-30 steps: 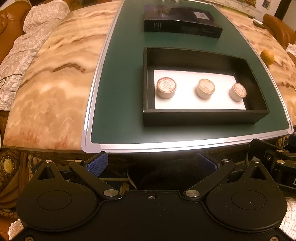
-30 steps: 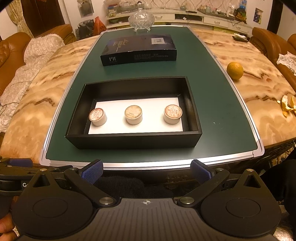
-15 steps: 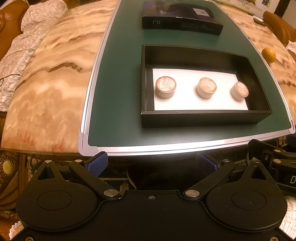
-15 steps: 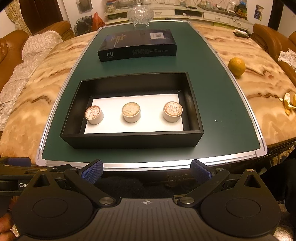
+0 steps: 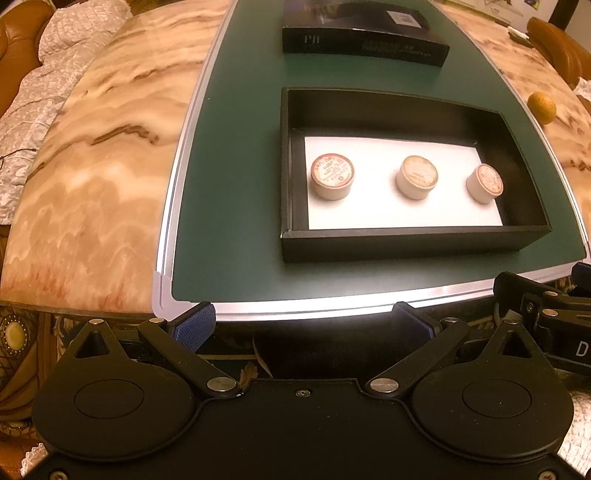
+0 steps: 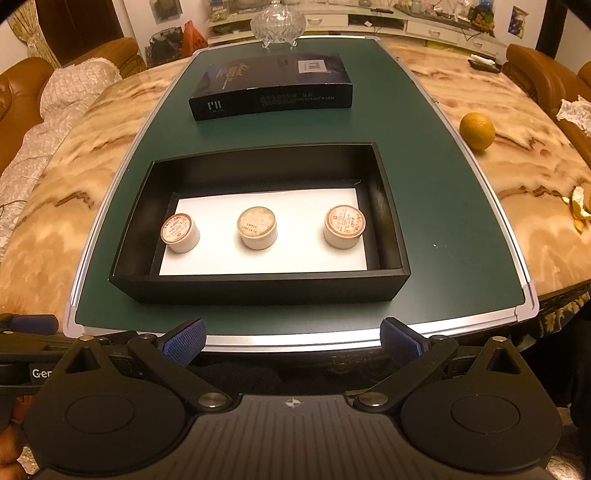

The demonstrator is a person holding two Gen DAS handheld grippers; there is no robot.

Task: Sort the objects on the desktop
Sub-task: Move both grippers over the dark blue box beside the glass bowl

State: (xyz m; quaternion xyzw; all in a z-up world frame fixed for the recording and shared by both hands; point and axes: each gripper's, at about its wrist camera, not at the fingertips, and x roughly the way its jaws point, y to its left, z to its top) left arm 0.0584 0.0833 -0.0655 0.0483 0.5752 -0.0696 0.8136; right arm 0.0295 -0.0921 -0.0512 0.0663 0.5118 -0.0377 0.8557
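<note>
Marble-patterned table (image 6: 524, 206) with a green mat (image 6: 424, 192) edged in silver laid down its middle; sofas and a sideboard in the background. On the mat, near its front edge: one open black tray (image 6: 258, 291) lined with a white sheet (image 6: 295, 258). Inside the tray, three small round tubs standing upright in a row, well apart from each other and none touching the walls: left tub (image 6: 180, 233) with a red-printed lid, middle tub (image 6: 257, 227) with a pale lid, right tub (image 6: 344, 226) with a red-printed lid. Behind the tray, apart from it: one flat dark box (image 6: 271, 86), closed, lying slightly askew. Beyond the box, at the far end of the mat: a glass dish (image 6: 277, 21). Off the mat on the bare table to the right: one orange (image 6: 477, 130), and peel (image 6: 578, 206) near the edge. Left gripper (image 5: 301, 325): jaws spread wide, holding nothing, blue pads (image 5: 194, 325) at the front edge of the mat, short of the tray. Right gripper (image 6: 293, 339): jaws likewise spread wide and holding nothing, at the same edge, facing the tray squarely.
</note>
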